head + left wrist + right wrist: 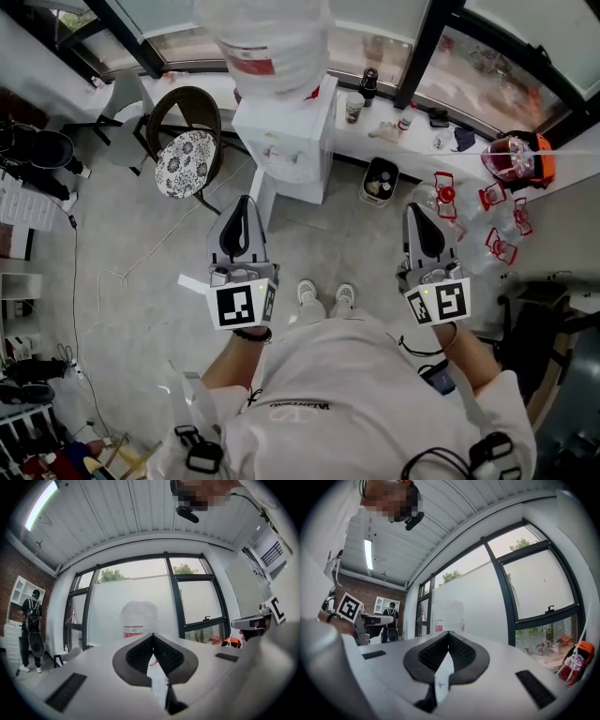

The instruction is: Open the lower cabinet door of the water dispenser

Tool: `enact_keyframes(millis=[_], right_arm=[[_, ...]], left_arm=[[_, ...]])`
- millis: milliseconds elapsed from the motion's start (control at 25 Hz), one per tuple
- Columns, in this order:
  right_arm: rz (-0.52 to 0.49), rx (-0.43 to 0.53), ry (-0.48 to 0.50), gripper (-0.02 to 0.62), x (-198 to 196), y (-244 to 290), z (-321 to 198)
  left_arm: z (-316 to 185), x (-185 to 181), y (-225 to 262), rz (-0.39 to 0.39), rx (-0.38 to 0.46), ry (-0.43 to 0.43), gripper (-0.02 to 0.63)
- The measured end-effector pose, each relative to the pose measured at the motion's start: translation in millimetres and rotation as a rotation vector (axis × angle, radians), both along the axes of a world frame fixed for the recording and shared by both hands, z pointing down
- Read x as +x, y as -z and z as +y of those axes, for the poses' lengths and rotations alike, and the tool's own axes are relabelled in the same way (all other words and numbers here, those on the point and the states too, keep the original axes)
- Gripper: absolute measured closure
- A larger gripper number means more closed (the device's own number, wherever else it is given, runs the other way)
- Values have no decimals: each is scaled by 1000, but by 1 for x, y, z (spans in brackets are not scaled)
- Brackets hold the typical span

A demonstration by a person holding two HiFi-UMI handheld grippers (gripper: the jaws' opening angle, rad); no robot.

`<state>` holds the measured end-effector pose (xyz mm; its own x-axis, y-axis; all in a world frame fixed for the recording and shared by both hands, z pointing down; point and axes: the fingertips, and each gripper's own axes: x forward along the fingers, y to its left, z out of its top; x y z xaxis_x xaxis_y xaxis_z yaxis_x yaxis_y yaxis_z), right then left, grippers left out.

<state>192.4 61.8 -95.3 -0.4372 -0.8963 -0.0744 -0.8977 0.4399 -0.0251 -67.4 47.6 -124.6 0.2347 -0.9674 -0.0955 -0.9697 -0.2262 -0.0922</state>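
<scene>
The white water dispenser [283,131] stands by the window with a large clear bottle [272,37] on top. From this steep angle its front narrows down to the floor, and I cannot make out the lower cabinet door. My left gripper [244,202] is held level a short way in front of the dispenser's base, jaws shut and empty. My right gripper [415,208] hovers to the right, pointing past the dispenser, also shut and empty. In the left gripper view the left gripper [152,637] points at the bottle [139,618]. The right gripper [448,634] has the bottle [449,616] straight ahead of it.
A chair with a patterned cushion [186,161] stands left of the dispenser. A small bin [380,180] sits to its right under the window ledge [394,136]. Clear red-capped containers [487,220] lie on the floor at right. A person [30,630] stands far left.
</scene>
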Motion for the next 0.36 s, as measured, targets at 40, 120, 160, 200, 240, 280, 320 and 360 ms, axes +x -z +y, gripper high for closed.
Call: enact_keyframes(millis=[40,120,160,200,240,280,320,360], right_arm=[[-1,1,-1,580,0,0,0],[-2,2,0,580,-1,1,1],[-2,2,1,580,-2,0,1],[-2,2,2,580,-3,0,1],[-2,1,3,580,-4,0,1],[-2,1,4,580,-5,0,1],[-3,1,3,581,-5,0,0],[-3,1,3,581,-6,0,0]], left_arm=[[0,-1,1,1,2,0,601],[1,-2,1,2,4,3,601],[1,-3,1,3,4,5,600],[1,-5,1,3,4,6,601],[1,-6,1,4,4,7,601],[0,-7,1,4,5,8,601],[0,-8,2,5,5,8,601],[0,-8,2,5,6,9,601]])
